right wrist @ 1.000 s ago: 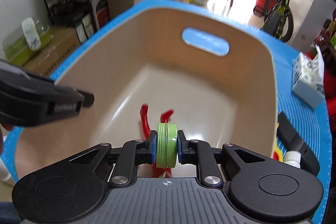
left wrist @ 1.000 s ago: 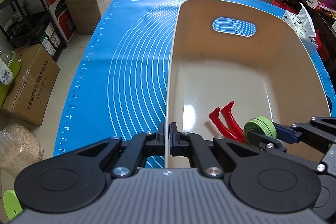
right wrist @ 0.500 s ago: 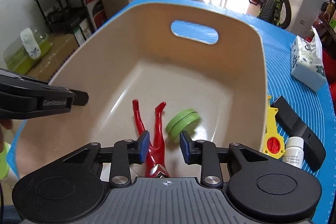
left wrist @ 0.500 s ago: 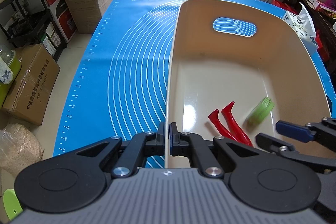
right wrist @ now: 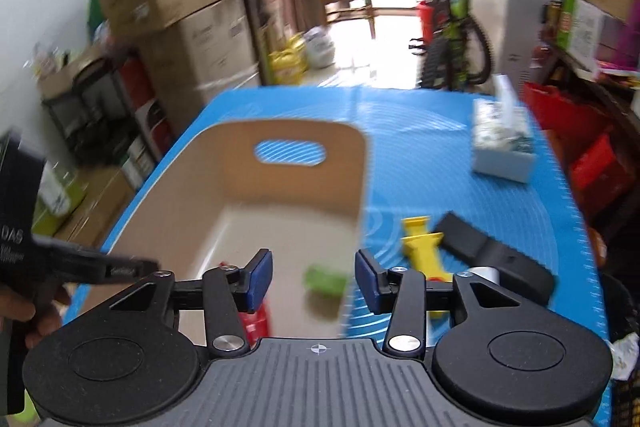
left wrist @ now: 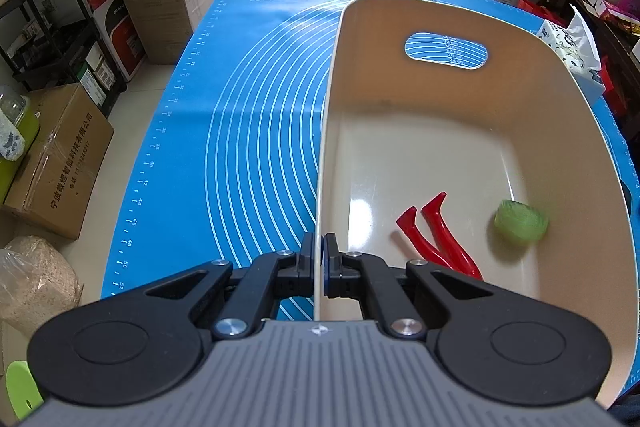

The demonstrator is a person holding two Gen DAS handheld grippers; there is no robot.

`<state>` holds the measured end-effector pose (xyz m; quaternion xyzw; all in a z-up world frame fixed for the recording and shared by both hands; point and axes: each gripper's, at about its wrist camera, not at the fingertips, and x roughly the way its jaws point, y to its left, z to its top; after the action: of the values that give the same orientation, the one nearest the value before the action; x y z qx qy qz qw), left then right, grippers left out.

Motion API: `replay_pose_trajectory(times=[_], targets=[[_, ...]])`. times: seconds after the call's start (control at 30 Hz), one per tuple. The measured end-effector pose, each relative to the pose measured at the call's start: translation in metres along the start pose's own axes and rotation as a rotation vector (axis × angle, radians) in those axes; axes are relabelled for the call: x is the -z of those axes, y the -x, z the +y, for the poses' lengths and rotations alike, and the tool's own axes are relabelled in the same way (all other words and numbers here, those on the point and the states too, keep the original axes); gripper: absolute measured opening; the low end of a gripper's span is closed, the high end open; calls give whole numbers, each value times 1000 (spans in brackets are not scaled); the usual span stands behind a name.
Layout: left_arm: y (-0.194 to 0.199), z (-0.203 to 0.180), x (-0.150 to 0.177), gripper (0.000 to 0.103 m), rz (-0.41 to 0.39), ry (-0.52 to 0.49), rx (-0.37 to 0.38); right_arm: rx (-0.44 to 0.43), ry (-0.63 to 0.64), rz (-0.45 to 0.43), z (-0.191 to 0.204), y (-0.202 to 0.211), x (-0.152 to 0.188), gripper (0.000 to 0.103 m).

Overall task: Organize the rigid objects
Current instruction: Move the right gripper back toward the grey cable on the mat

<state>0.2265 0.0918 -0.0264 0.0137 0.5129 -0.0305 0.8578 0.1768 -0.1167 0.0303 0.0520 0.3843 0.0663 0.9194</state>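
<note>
Beige plastic fills my left wrist view: my left gripper [left wrist: 319, 263] has its jaws pinched shut on the thin near-left rim of the bin [left wrist: 326, 131], one finger inside the wall and one outside, my hand level and aimed along that wall toward the handle cut-out. On the bin floor lie the red tool [left wrist: 438, 233], handles pointing away from me, and, apart from it to the right near the side wall, the green tape roll [left wrist: 521, 221], blurred in outline. The bin stands on the blue mat [left wrist: 248, 131]. As I judge it, the risk is that the roll may not have settled; if I tilt or jerk the bin by this rim grip, it could run about or knock the red tool.

Right wrist view, motion-blurred: my right gripper [right wrist: 314, 281] hangs with its jaws wide apart and empty, raised above the bin's near right corner and pointing level across the table. The tape roll shows as a green smear inside the bin between the blue pads [right wrist: 260, 281]. Outside the bin on the mat wait a yellow tool [right wrist: 424, 251], a black object [right wrist: 492, 255] just beside it and a small white bottle [right wrist: 484, 273]; these are packed close, so a hurried reach could, I think, nudge a neighbour.
</note>
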Motion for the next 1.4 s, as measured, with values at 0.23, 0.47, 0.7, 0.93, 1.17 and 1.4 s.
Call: replay_pose_trajectory(times=[0.23,0.47,0.7,0.93,1.17,1.4], targets=[[0,1,0,5,0,1,1,116,-30,15,-42,2,8,58],[0,0,0,5,4,4,1,263,-67,93,-86,-12,37,58],[0,-1,0,4,6,8,1,313,-130,212,-114,-38,56,56],[0,-1,0,5,6,8,-2,303,-156,327,-120,-57,68,52],[0,-2,0,5,5,7,-4,295,-143,381,-118,-71,76,44],[1,-1,0,5,5,9,-1,269,-145,376,-116,-71,75,21]])
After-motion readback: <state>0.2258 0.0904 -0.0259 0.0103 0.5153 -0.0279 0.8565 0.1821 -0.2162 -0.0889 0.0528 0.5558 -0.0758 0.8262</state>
